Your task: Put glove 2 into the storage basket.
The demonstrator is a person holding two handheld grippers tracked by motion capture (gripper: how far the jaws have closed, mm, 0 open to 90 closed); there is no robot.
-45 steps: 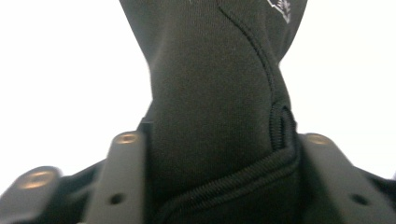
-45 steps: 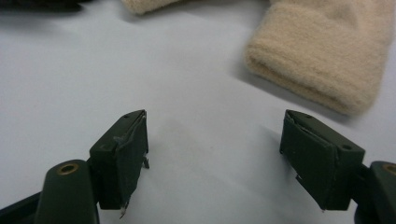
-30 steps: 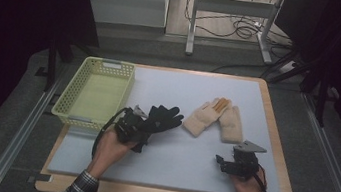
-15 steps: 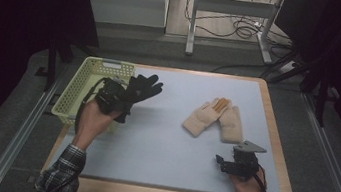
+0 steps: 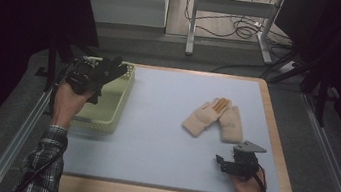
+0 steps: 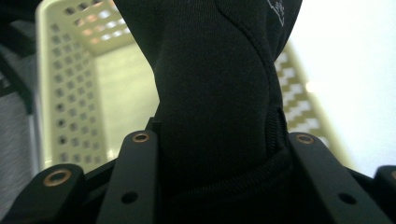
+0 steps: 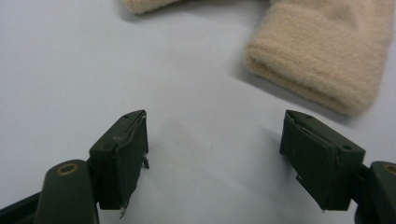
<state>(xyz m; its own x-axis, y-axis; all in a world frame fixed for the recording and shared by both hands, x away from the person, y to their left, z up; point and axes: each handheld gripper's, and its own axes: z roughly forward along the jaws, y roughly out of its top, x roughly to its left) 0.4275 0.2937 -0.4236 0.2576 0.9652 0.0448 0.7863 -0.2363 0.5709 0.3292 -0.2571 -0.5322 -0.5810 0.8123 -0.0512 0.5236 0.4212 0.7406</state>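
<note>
Left tool [image 5: 91, 76] grips one black glove [image 5: 106, 69], its jaws pressed tight on the cuff, and holds it up over the one pale yellow basket [image 5: 105, 117] at the desk's [image 5: 152, 139] left edge. From the left gripper view the glove [image 6: 210, 93] hangs between the jaws with the basket's perforated wall [image 6: 60, 84] behind it.

Right tool [image 5: 229, 165] sits low on the desk near the right front corner, jaws spread wide with nothing between them. Just beyond it lie two beige gloves [image 5: 213, 119], side by side and touching, fingers angled together; the right gripper view shows one beige cuff [image 7: 327, 60] close ahead of the jaws.

So the count stands at three gloves, one black and two beige, one basket, two tools.

Half a second ago the left tool and black glove were at the basket's near right corner, over its rim; now they have travelled further left and back, above the basket's far part. A second ago they were out on the blue mat close to the beige pair. Right tool and beige gloves have not shifted.
</note>
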